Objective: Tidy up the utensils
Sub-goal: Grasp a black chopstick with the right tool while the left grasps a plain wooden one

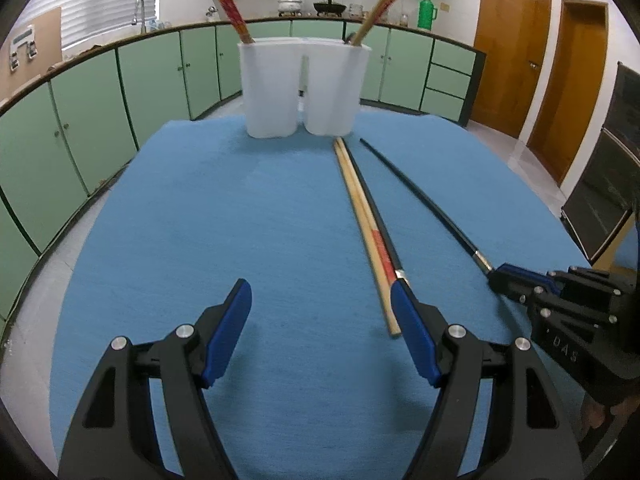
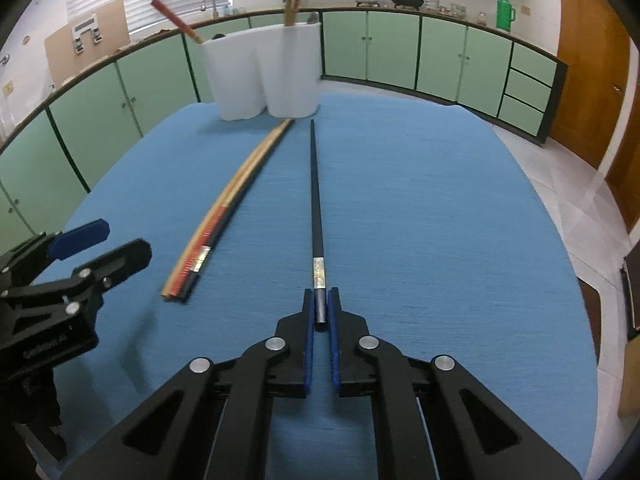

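Observation:
A white two-compartment holder [image 1: 300, 88] stands at the far end of the blue mat [image 1: 240, 220]; it also shows in the right wrist view [image 2: 264, 76]. Red-topped chopsticks [image 1: 230, 6] stand in its left cup and wooden ones [image 1: 380, 4] in its right cup. My right gripper [image 2: 320, 308] is shut on the thick end of a black chopstick [image 2: 316, 200], which lies along the mat [image 2: 440, 220]. A bundle of wooden, red-banded and black chopsticks [image 1: 368, 232] lies beside it [image 2: 224, 208]. My left gripper [image 1: 320, 304] is open, low over the mat, its right finger by the bundle's near end.
Green kitchen cabinets [image 1: 100, 96] curve around behind the table. Pots [image 1: 290, 4] and a green flask [image 1: 426, 12] stand on the counter. Wooden doors [image 1: 516, 48] are at the right. The mat's edge drops to a tiled floor [image 2: 568, 184].

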{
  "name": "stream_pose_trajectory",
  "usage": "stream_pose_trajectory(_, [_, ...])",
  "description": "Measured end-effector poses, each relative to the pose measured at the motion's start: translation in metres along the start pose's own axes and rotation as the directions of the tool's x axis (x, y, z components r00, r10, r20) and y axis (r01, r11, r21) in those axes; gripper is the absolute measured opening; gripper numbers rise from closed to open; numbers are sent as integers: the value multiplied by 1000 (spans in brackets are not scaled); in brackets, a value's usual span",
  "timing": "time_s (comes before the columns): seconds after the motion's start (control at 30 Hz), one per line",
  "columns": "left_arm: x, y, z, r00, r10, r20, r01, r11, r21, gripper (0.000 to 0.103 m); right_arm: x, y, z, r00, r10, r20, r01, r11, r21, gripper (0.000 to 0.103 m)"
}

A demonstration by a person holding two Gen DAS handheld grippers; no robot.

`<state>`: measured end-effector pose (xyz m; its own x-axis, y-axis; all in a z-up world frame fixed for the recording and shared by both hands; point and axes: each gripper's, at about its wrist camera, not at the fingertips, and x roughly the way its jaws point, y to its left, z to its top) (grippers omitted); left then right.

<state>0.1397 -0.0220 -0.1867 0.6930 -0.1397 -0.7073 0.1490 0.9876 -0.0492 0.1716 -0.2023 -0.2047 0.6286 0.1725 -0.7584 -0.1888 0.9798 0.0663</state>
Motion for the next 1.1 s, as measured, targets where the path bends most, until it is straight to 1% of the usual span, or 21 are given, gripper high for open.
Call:
stream_pose_trajectory(0.07, [3,-6,-1,1000,-8,-18,9,1000,4,70,-1,-5,-1,1000,3,1,-3,1000,13,7])
stream_pose_trajectory(0.27, [17,-16,-2,996,15,-85,-12,999,32,69,-1,-9,-2,1000,18,4,-18,1000,24,7])
stream_pose_trajectory(0.4, [18,-14,-2,996,11,-90,-9,1000,19,69,-2,-12,-2,1000,28,3,-28,999,31,7])
stream_pose_trajectory(0.53, [17,-2,-3,996,4,-94,-6,1000,-29,69,-2,-12,-2,999,32,4,-32,999,33,7])
stream_pose_trajectory(0.7, [14,2,-4,995,31,-91,-34,999,-32,68,-2,-12,-1,999,36,3,-36,999,31,7])
stream_pose_trajectory(0.77, [13,2,-5,995,31,-91,-33,999,-28,67,-3,-11,-2,999,48,4,-48,999,24,10])
stream_pose_trajectory(0.87, [14,0,-5,995,31,-93,-32,999,-12,65,-5,-7,-4,997,72,2,-72,997,-9,21])
stream_pose_trajectory(0.9, [13,-1,-5,995,31,-93,-32,999,-9,65,-6,-5,-6,997,76,1,-76,997,-21,22])
stream_pose_trajectory(1.0, [10,0,-7,996,33,-83,-34,999,-16,65,-10,-7,-12,996,87,-1,-87,996,-29,23])
stream_pose_trajectory(1.1, [9,2,-8,996,30,-80,-33,999,-29,60,-12,-13,-14,995,96,0,-96,995,-15,23])
